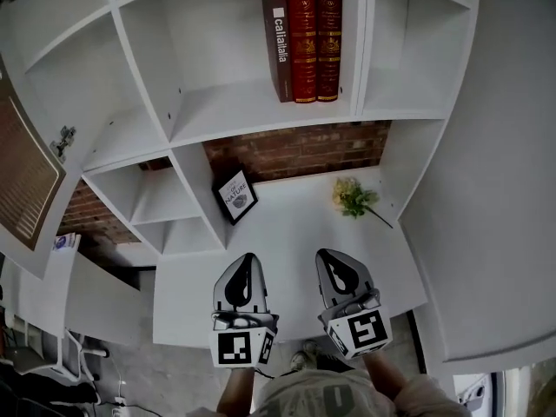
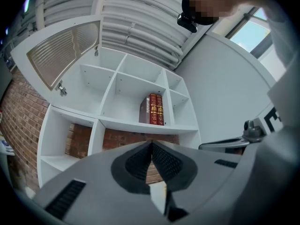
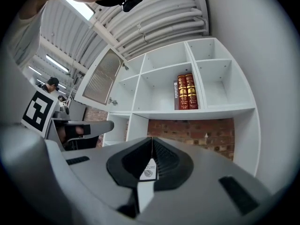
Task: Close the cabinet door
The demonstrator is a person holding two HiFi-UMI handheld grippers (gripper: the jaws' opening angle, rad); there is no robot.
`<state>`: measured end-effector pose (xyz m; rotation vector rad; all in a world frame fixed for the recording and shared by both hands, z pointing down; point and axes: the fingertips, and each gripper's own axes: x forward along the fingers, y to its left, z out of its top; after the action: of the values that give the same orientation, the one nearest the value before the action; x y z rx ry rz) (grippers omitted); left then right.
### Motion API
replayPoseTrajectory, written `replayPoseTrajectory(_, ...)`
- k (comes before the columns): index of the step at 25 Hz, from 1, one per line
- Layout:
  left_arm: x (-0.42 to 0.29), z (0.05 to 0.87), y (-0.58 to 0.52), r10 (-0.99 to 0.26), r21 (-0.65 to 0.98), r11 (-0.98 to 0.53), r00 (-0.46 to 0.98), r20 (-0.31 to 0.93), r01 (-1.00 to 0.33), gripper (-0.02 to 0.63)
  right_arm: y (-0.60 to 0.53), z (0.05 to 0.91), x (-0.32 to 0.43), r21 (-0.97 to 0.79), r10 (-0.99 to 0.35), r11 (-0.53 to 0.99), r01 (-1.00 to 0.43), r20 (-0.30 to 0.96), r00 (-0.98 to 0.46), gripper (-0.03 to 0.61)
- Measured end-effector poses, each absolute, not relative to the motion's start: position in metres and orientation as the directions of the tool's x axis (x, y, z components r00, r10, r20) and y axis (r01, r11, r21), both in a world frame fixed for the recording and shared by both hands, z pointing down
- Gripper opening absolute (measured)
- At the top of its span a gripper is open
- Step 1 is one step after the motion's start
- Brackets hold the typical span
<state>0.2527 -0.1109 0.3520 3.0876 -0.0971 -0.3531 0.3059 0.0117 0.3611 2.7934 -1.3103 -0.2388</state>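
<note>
In the head view we look down on a white shelf unit (image 1: 261,115). The door (image 1: 26,176) stands open at the far left, swung out from the unit's upper left compartment, with its slatted panel facing us. Three books (image 1: 304,42) stand upright in the upper middle compartment. On the surface (image 1: 287,224) below, a framed card (image 1: 234,195) leans against a divider, and a flower sprig (image 1: 354,198) lies to its right. Our left gripper (image 1: 249,259) and right gripper (image 1: 328,257) sit side by side over the near edge of the surface. They are well apart from the door and touch nothing.

In the left gripper view, the fingers (image 2: 140,161) are clenched tip to tip with nothing between them. The door (image 2: 65,50) hangs open at the upper left, and the books (image 2: 153,109) are straight ahead.

In the right gripper view, the fingers (image 3: 164,158) are also clenched and empty. The door (image 3: 101,81) is open to the left of the books (image 3: 185,92), and the left gripper (image 3: 79,128) shows beside us.
</note>
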Motion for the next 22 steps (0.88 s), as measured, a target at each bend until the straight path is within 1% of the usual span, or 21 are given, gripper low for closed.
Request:
replayPoseTrajectory(7,0.273,0.349,-0.123,-0.130,0.033,-0.992,0.965,-0.229,-0.125,0.014,-0.005,0.365,0.334,0.106,-0.805,-0.593,-0.798,-0.117,0.582,0.017)
replayPoseTrajectory(16,0.288,0.345,-0.124,-0.155,0.031,-0.988,0.958,-0.242,-0.152,0.014,-0.006,0.364,0.356,0.091,-0.810,-0.584,-0.807,-0.130,0.571,0.017)
replayPoseTrajectory(19,0.281,0.339,-0.137,-0.204,0.018,-0.978,0.946,-0.253,-0.206,0.014,-0.021,0.352,0.354,0.078,-0.836,-0.540,-0.838,-0.163,0.524,0.017)
replayPoseTrajectory(22,0.262,0.336,-0.155,-0.279,0.001,-0.958,0.925,-0.260,-0.288,0.014,-0.052,0.338,0.345,0.064,-0.889,-0.435,-0.898,-0.191,0.417,0.017)
